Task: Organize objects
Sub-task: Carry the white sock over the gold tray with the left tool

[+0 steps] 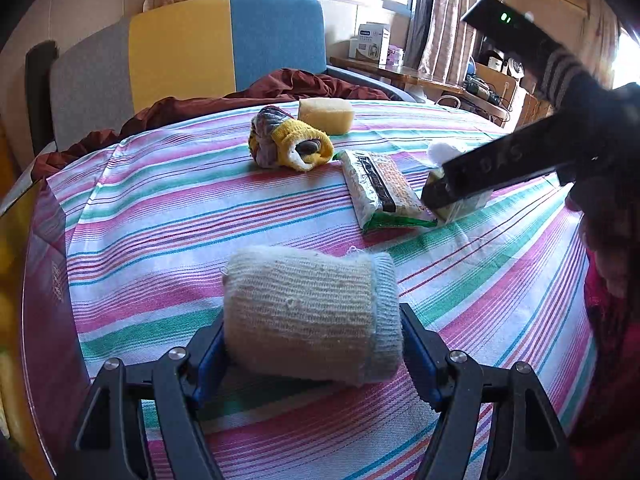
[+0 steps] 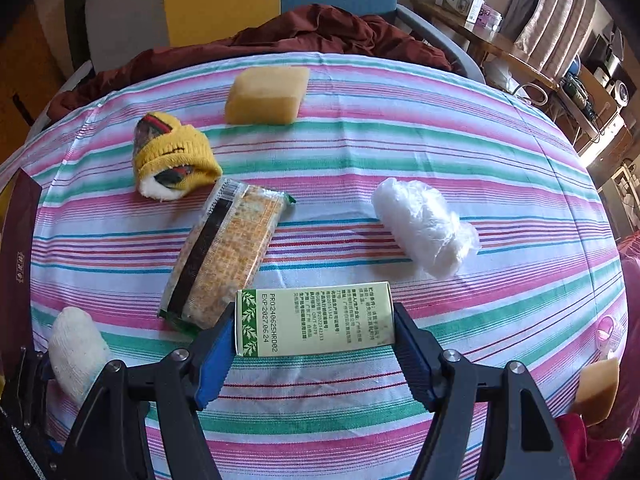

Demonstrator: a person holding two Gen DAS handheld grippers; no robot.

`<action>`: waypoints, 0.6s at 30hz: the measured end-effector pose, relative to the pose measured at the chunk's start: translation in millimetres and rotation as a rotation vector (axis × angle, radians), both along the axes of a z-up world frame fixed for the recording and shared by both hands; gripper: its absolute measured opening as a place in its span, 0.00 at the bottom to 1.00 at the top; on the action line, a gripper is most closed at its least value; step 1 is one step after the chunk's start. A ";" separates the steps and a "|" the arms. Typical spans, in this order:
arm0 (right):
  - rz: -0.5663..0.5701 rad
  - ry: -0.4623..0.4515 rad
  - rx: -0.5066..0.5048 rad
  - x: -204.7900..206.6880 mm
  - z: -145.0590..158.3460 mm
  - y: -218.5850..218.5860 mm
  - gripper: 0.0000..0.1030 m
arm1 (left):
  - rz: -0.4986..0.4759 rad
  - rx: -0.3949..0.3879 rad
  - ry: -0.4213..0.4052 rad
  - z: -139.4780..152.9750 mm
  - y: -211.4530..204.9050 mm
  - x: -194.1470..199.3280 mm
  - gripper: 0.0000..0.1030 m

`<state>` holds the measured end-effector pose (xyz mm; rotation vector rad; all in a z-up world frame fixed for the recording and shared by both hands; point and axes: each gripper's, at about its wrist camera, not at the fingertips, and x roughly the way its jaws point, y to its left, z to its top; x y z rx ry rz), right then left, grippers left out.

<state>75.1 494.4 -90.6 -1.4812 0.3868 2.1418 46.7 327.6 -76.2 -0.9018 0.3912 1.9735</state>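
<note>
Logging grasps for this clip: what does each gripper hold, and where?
Left gripper clamps the rolled white sock across its two ends. Right gripper clamps the green box by its two short ends.

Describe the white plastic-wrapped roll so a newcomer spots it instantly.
On the striped tablecloth, look right of the cracker packet and beyond the green carton in the right gripper. The white plastic-wrapped roll lies alone at a slant; unlike its neighbours it is crinkly, translucent white and unprinted.
</note>
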 end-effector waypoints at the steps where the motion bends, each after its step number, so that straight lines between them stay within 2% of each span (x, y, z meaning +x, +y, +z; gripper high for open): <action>1: -0.001 -0.006 -0.006 -0.7 -2.4 1.2 0.71 | 0.000 0.000 0.001 -0.3 0.0 0.1 0.73; 18: 0.003 -0.018 -0.004 -3.4 -4.6 11.3 0.71 | 0.024 -0.030 0.039 2.8 -1.4 4.8 0.66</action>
